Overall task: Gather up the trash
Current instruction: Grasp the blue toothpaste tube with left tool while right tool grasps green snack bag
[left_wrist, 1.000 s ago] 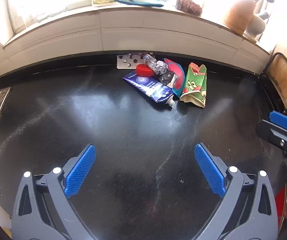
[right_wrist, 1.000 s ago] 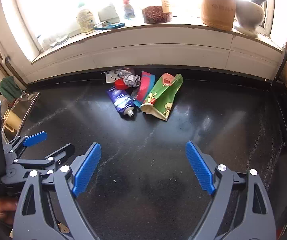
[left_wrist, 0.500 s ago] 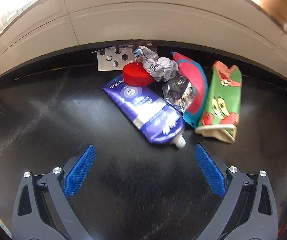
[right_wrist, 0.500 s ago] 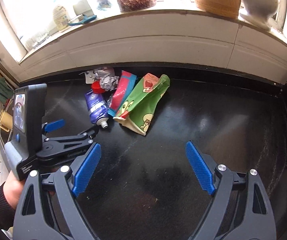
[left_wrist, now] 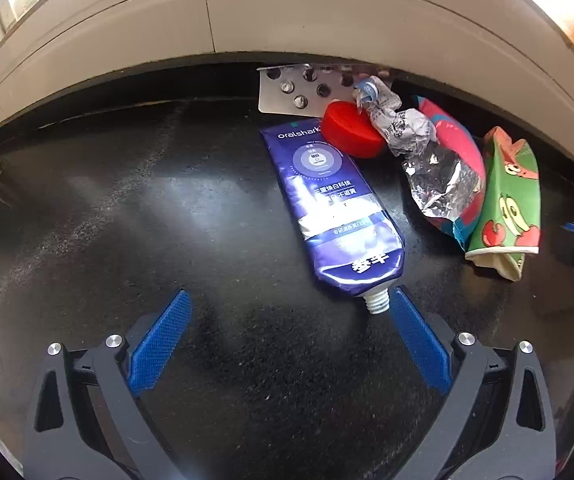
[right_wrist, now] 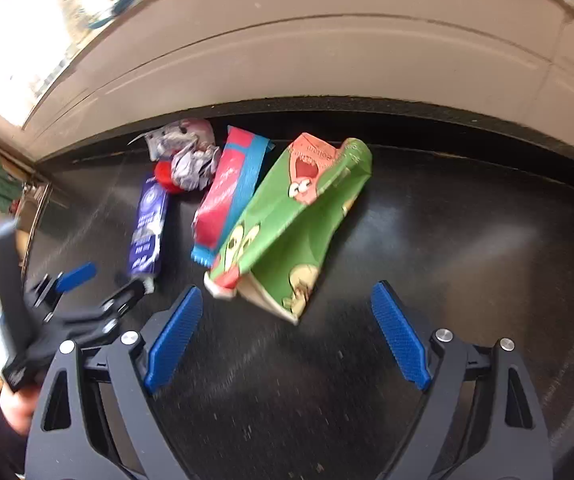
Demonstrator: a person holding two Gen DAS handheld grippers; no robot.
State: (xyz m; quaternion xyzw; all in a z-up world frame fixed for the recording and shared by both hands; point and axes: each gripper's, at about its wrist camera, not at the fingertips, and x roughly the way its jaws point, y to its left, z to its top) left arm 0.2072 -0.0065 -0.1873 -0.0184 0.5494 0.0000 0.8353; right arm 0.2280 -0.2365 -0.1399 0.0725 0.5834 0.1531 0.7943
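A heap of trash lies on the black worktop [left_wrist: 127, 208] against the tiled wall. The left gripper [left_wrist: 287, 332], fingers spread and empty, hovers by the blue toothpaste tube [left_wrist: 335, 208] at one o'clock, seemingly lining up a grab. The right gripper [right_wrist: 285, 332], fingers also spread and empty, faces the green snack bag [right_wrist: 287, 224] at twelve o'clock.

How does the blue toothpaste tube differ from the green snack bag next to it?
The toothpaste tube is blue, narrow and ends in an uncapped white nozzle; the green snack bag is wider, cartoon-printed and torn open at its end. Both lie flat on the black counter, openings toward the cameras.
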